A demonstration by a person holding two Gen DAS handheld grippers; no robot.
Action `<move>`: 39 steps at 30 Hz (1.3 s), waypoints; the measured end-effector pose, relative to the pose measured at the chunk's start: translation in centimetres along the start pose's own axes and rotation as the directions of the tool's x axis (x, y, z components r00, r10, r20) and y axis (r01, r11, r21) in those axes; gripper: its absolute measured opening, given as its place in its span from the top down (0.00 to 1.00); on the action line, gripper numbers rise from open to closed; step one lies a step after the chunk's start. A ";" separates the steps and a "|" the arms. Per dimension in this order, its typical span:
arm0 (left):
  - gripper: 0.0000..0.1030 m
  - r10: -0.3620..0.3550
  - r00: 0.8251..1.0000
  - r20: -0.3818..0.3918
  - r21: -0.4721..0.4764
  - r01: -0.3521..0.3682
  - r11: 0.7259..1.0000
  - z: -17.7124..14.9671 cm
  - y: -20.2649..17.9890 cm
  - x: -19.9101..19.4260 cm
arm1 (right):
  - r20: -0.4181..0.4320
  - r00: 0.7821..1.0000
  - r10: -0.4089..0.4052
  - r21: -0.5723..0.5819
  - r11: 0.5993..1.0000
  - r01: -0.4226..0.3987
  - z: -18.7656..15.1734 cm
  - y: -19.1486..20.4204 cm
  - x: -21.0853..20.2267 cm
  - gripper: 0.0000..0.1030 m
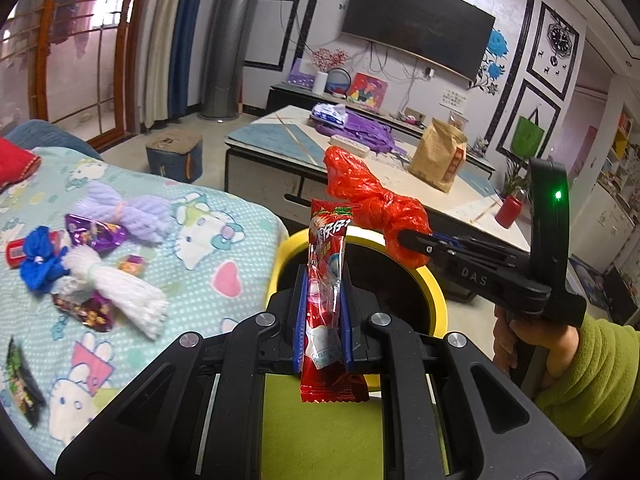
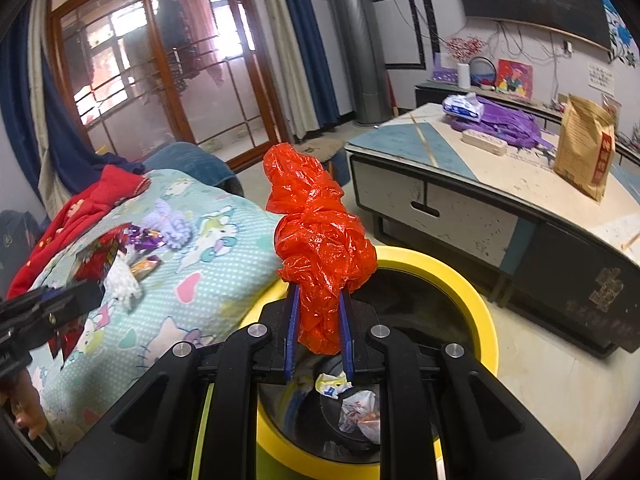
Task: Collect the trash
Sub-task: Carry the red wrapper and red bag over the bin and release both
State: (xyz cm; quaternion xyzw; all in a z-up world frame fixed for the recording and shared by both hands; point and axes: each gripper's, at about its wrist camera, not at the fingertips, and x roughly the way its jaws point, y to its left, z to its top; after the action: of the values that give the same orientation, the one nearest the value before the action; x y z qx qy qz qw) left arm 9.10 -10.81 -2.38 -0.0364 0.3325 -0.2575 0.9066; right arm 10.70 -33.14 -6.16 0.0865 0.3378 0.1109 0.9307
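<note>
My left gripper (image 1: 323, 276) is shut on a red candy wrapper (image 1: 326, 300) and holds it upright over the yellow-rimmed trash bin (image 1: 434, 292). My right gripper (image 2: 319, 296) is shut on a crumpled red plastic bag (image 2: 316, 240) above the same bin (image 2: 472, 300). It also shows in the left wrist view (image 1: 412, 240), with the bag (image 1: 360, 184) over the bin's far rim. Crumpled wrappers (image 2: 356, 404) lie inside the bin. On the bed lie purple wrappers (image 1: 96, 236), a blue bag (image 1: 40, 260) and more wrappers (image 1: 86, 312).
The bed with a cartoon blanket (image 1: 200, 248) is left of the bin. Purple yarn (image 1: 136, 208) and white yarn (image 1: 120, 284) lie on it. A low table (image 1: 280, 148) with a brown paper bag (image 1: 438, 156) stands behind the bin.
</note>
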 end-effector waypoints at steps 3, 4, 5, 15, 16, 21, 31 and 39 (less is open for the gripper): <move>0.92 -0.020 1.000 -0.024 -0.003 0.020 1.000 -0.2 -0.3 1.2 | -0.028 0.999 -0.019 0.015 1.000 0.019 -0.2 -0.7 0.7 0.84; 0.92 -0.023 0.999 -0.030 0.003 0.023 1.000 -0.4 -0.5 1.5 | -0.037 0.999 -0.023 0.022 0.999 0.024 -0.2 -0.9 0.9 0.84; 0.92 -0.027 0.999 -0.035 0.007 0.027 1.000 -0.5 -0.6 1.8 | -0.051 0.998 -0.025 0.032 0.999 0.026 -0.4 -1.2 1.3 0.84; 0.91 -0.050 0.992 -0.114 0.051 0.056 0.997 -1.7 -1.9 5.7 | -0.123 0.991 -0.053 0.109 0.992 0.066 -0.7 -3.5 2.7 0.82; 0.91 -0.050 0.992 -0.120 0.053 0.056 0.997 -1.8 -1.9 6.0 | -0.125 0.991 -0.052 0.116 0.991 0.067 -0.7 -3.8 2.8 0.82; 0.91 -0.051 0.988 -0.147 0.058 0.060 0.997 -1.8 -1.9 7.5 | -0.133 0.990 -0.055 0.143 0.987 0.074 -0.7 -4.5 3.0 0.82; 0.90 -0.063 0.983 -0.174 0.051 0.073 0.996 -2.5 -1.8 9.4 | -0.136 0.989 -0.051 0.189 0.979 0.076 -0.7 -5.5 3.1 0.72; 0.57 -0.068 0.986 -0.152 0.031 0.074 0.997 -2.5 -1.5 9.1 | -0.127 0.989 -0.069 0.207 0.974 0.095 -0.6 -6.0 3.0 0.58</move>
State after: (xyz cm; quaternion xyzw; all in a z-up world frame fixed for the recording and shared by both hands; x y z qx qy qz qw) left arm 12.77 -16.29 -9.21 -0.0122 0.3937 -0.2977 0.8696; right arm 13.41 -38.03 -9.87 0.1648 0.4059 0.0406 0.8980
